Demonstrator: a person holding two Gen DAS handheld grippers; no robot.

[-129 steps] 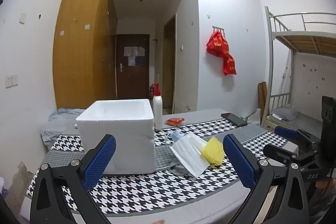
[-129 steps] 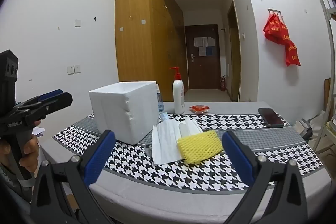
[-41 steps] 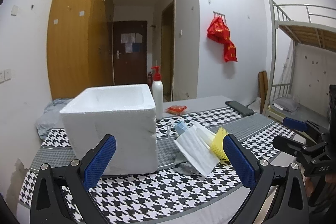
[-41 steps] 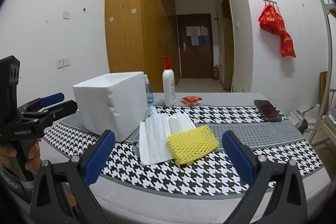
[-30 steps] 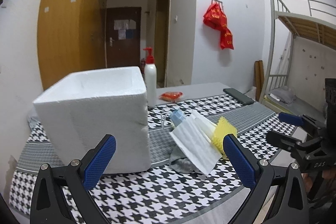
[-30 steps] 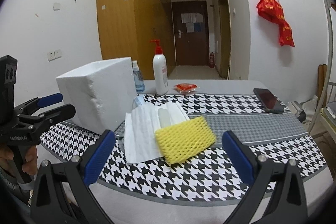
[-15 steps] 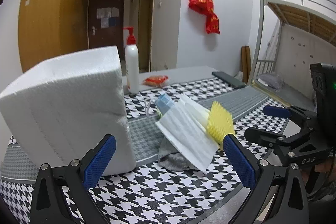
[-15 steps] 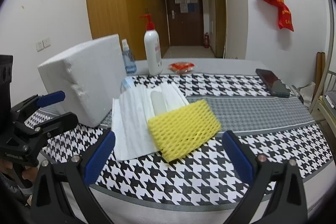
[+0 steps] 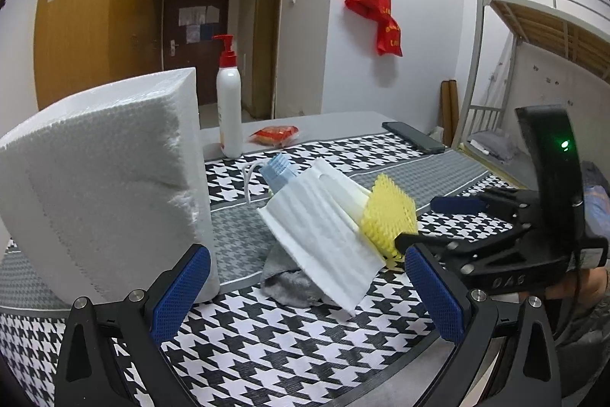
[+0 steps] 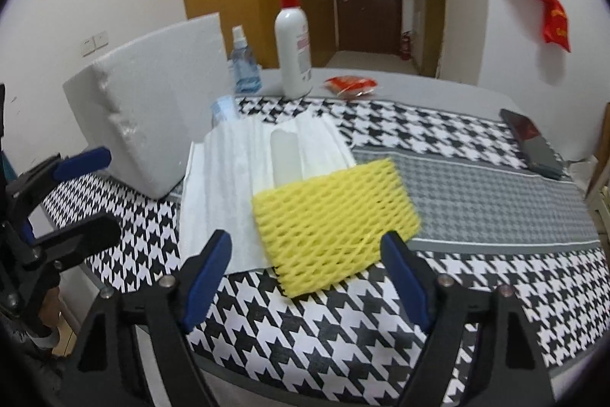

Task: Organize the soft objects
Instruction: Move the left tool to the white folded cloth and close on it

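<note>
Left wrist view: the left gripper (image 9: 303,287) is spread wide with nothing between its blue pads. At 10 o'clock stands the foam box (image 9: 103,185), close against the left finger. At 1 o'clock lies the soft pile: a white sheet (image 9: 324,231) tilted up over a grey cloth (image 9: 284,279), with the yellow net (image 9: 389,218) at its right edge and a blue mask (image 9: 278,172) behind. The right gripper (image 9: 431,220) comes in from 3 o'clock, its tips beside the net; whether they touch it cannot be told here.

Right wrist view: the right gripper (image 10: 305,279) is wide open and empty, its pads flanking the near end of the net (image 10: 331,210), which lies at 12 o'clock, partly on the sheet (image 10: 232,178) and partly on the cloth-covered table (image 10: 495,193). The box (image 10: 152,113) is at 10 o'clock, the left gripper (image 10: 82,191) at 9 o'clock.

The net looks very light, springy and easily crushed, so a gentle pinch across its near edge should do. It may drag the sheet beneath it.
</note>
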